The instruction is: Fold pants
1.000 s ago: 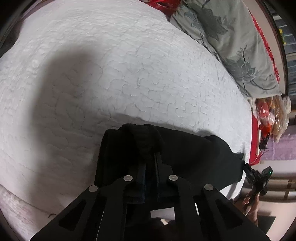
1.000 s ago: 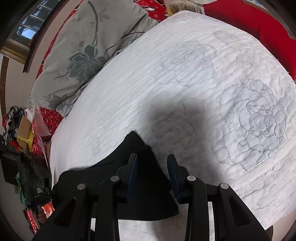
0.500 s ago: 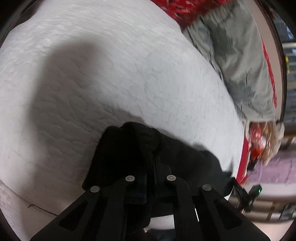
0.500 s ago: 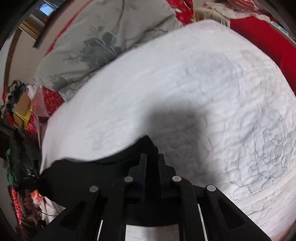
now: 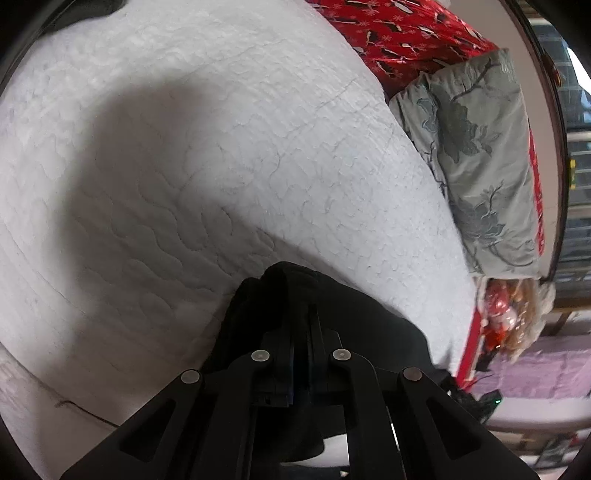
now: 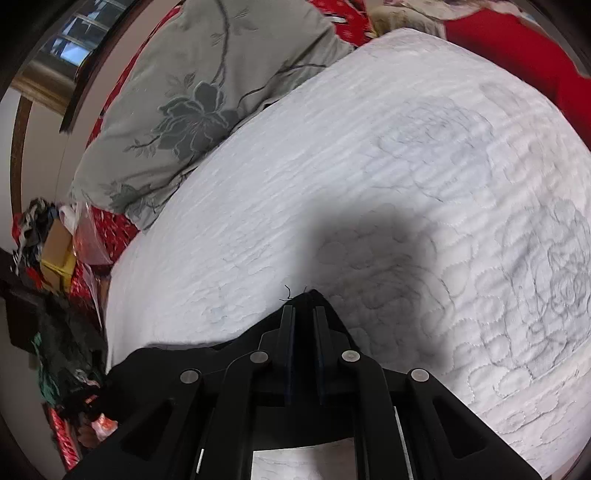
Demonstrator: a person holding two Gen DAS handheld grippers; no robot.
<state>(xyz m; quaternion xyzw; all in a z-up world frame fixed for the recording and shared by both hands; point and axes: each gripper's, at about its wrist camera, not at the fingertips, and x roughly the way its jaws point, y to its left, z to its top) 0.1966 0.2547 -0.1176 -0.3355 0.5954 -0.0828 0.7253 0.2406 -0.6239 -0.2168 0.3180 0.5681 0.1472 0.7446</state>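
Black pants (image 5: 373,325): I've both my left gripper (image 5: 303,314) and right gripper (image 6: 303,314) apparently clamped on them over the white quilt (image 6: 406,184).

White quilted bedspread (image 6: 406,155), grey floral pillow (image 6: 207,92), red sheet (image 5: 402,33); window (image 6: 75,46), perhaps.

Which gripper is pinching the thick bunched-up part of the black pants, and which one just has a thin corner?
The left gripper clamps the thick bunched fold of the black pants. The right gripper pinches only a thin pointed corner with loose threads.
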